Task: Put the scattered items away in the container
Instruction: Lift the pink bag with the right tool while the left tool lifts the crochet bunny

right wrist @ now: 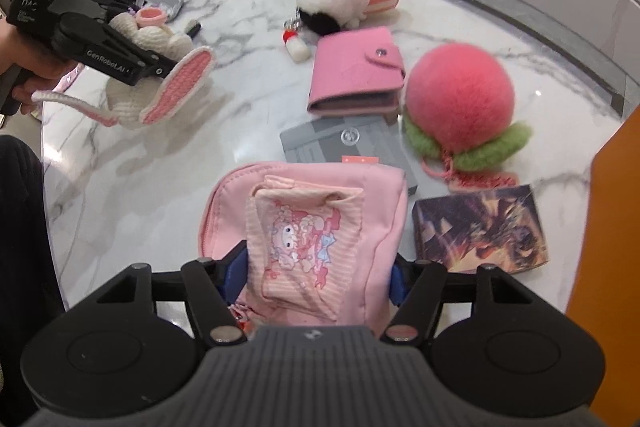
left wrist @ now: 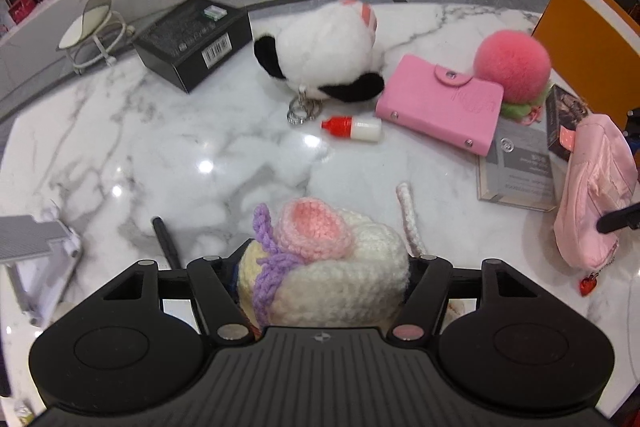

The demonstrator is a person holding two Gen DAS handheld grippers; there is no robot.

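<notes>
Nearest right wrist lens: pink pouch [right wrist: 316,227] pinched in right gripper [right wrist: 312,267], lower end hidden behind gripper body, fingertips mostly covered by fabric. Held above marble table [right wrist: 160,167]; touching it or not, cannot tell. Nearest left wrist lens: crocheted bunny [left wrist: 324,263] clamped in left gripper [left wrist: 320,275], face hidden, only ear, purple yarn and one strap showing. From right wrist view, same bunny raised off table, ears hanging, person's hand [right wrist: 24,75] cut off at frame edge.

Scattered on table: pink wallet [left wrist: 440,103] overlapping grey booklet [left wrist: 516,163]; peach plush [left wrist: 512,67] just beside wallet, base partly hidden behind it; panda plush [left wrist: 324,55] with key rings [left wrist: 302,111]; small red-capped bottle [left wrist: 352,129] near rings; black box [left wrist: 192,43] at far side; dragon-print box [right wrist: 480,231] right of pouch. Black pen-like object [left wrist: 166,241] partly hidden by left gripper, kind unclear. Orange container [left wrist: 592,47] at right, cut off, inside not visible.
</notes>
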